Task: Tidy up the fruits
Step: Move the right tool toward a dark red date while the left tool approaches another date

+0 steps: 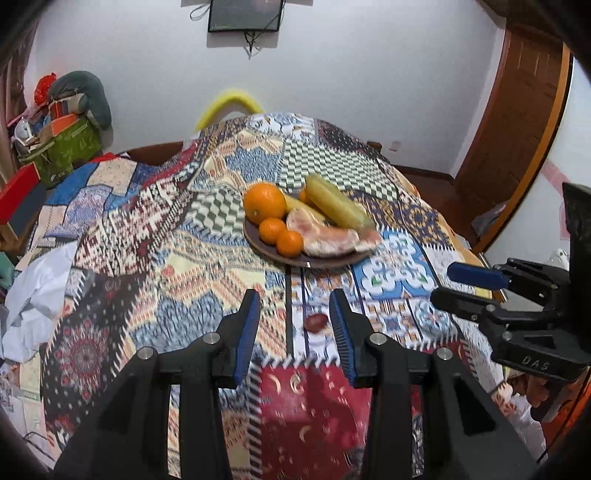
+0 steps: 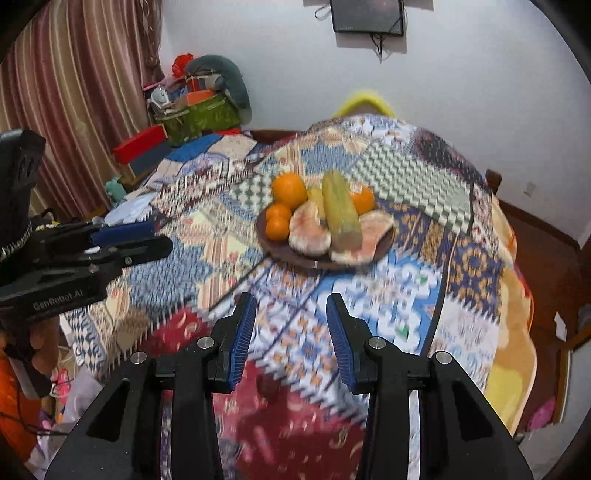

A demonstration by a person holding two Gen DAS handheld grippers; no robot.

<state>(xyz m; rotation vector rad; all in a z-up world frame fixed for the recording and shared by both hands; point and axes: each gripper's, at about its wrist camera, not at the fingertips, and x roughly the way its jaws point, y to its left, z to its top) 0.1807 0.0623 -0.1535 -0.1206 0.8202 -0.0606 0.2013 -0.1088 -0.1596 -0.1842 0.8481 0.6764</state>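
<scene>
From the left wrist view, the left tongs (image 1: 293,314) hang released over the patchwork cloth (image 1: 166,258), nothing between the blue pads. A small dark red fruit (image 1: 316,322) lies loose on the cloth right in the gap ahead of them, closer to the right-hand pad. Farther off, straight ahead, sits the brown plate (image 1: 266,247) with a big orange (image 1: 264,203), two small mandarins (image 1: 280,236), peeled pomelo pieces (image 1: 325,236) and a long yellow-green fruit (image 1: 338,205) whose long axis slants away up and to the left. The right tongs (image 1: 465,288) come in from the right edge, side on, seemingly holding nothing.

From the right wrist view, the right tongs (image 2: 291,325) are likewise unclenched and empty. A blurred dark round shape (image 2: 269,387) low between the fingers may be that same red fruit, but I can't be sure. The plate (image 2: 384,243) lies ahead, well apart. The left tongs (image 2: 147,240) reach in from the left, a person's hand (image 2: 40,339) below them.

I'd judge the stray fruit belongs on the plate, and the left tongs are nearer to it.

The cloth covers what looks like a rounded tabletop and drapes unevenly. Behind are a white wall, a wall screen (image 2: 367,14), striped curtains (image 2: 74,92) and a heap of boxes (image 2: 192,110).
</scene>
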